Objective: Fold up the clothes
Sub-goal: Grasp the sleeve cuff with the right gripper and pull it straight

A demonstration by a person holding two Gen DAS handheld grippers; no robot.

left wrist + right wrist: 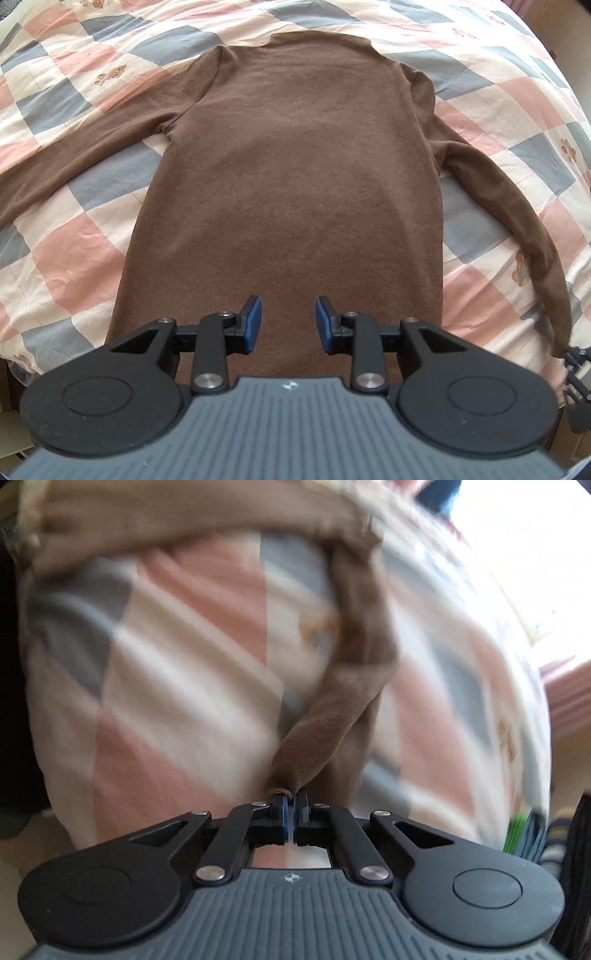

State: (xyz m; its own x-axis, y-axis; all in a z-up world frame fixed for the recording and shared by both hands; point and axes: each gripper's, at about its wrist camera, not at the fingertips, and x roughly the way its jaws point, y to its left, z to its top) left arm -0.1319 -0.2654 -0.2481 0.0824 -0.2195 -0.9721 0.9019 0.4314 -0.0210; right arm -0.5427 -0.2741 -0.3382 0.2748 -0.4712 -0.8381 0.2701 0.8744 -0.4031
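A brown long-sleeved sweater (295, 166) lies flat on the checked bedspread (74, 258), collar at the far end and both sleeves spread out. My left gripper (289, 323) is open and empty, hovering over the hem near the front edge. My right gripper (290, 801) is shut on the cuff of the right sleeve (332, 716), which runs twisted away from the jaws toward the sweater body. In the left wrist view the right gripper (574, 363) shows at the end of that sleeve (535, 236), at the bed's right edge.
The bedspread (166, 672) has pink, grey and cream squares with small bear prints. The right wrist view is blurred. Dark objects and something green (517, 830) lie past the bed's edge at lower right.
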